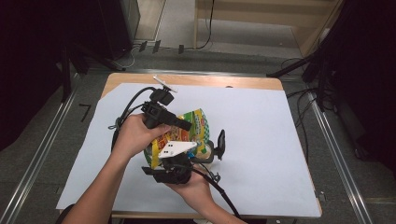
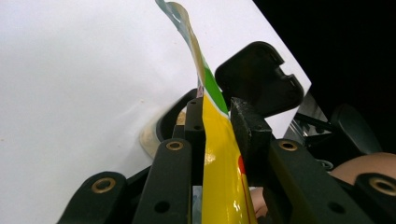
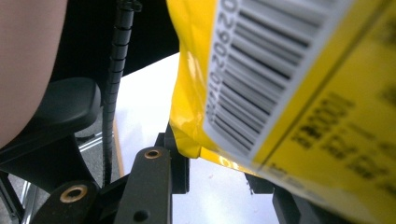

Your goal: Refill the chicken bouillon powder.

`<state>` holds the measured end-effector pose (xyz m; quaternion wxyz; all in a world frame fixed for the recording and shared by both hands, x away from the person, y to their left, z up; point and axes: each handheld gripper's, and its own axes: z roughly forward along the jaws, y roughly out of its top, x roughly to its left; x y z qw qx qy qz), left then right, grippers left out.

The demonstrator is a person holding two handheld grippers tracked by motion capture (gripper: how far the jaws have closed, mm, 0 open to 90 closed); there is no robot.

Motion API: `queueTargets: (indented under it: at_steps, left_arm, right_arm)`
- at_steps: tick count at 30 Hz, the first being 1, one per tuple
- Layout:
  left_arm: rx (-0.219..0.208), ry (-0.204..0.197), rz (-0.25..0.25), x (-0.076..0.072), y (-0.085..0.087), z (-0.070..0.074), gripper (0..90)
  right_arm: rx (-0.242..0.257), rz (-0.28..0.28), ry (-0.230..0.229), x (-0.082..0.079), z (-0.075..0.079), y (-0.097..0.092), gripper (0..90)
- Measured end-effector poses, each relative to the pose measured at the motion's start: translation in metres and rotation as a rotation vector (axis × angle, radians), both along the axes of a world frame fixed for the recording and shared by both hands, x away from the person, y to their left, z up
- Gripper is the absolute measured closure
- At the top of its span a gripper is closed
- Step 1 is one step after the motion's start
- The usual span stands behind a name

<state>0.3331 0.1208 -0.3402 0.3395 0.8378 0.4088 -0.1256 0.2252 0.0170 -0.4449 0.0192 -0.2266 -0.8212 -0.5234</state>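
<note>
Both grippers grasp one snack bag above the white paper sheet. In the left gripper view, the left gripper has its two jaws pressed together on the bag's thin yellow-and-green edge, which rises upright between and beyond the fingertips. In the right gripper view, the right gripper has the bag's lower yellow corner lying between its jaws; the barcode panel hangs just above them. Whether these jaws pinch the film cannot be told, since the bag covers the far jaw. In the high view, the snack bag sits between the left gripper behind it and the right gripper in front, over the paper sheet covering the table.

Progress, as judged: the bag is taken up at two edges; any pulling apart or opening remains undone. The bag's print is blurred and its contents are hidden.
</note>
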Motion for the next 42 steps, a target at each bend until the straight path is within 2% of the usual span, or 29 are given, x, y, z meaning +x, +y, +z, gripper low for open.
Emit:
queueTargets:
  at_steps: [15, 22, 32, 42]
  left_arm:
    - [0.006, 0.001, 0.001, -0.0005, 0.0007, -0.0003, 77.3]
    - [-0.007, -0.006, 0.002, -0.0013, 0.0016, 0.0018, 77.5]
    - [0.011, 0.012, -0.004, -0.0003, 0.0, -0.0005, 77.0]
    - [0.011, 0.014, -0.014, -0.0012, -0.0014, -0.0006, 77.1]
  right_arm:
    - [0.007, 0.006, 0.012, 0.0004, -0.0011, 0.0011, 67.8]
    - [0.0, 0.016, -0.007, 0.0, 0.0012, -0.0012, 67.8]
    - [0.017, 0.027, 0.043, -0.0024, 0.0024, 0.0007, 67.7]
    - [0.019, 0.025, 0.048, -0.0044, 0.0019, 0.0021, 67.6]
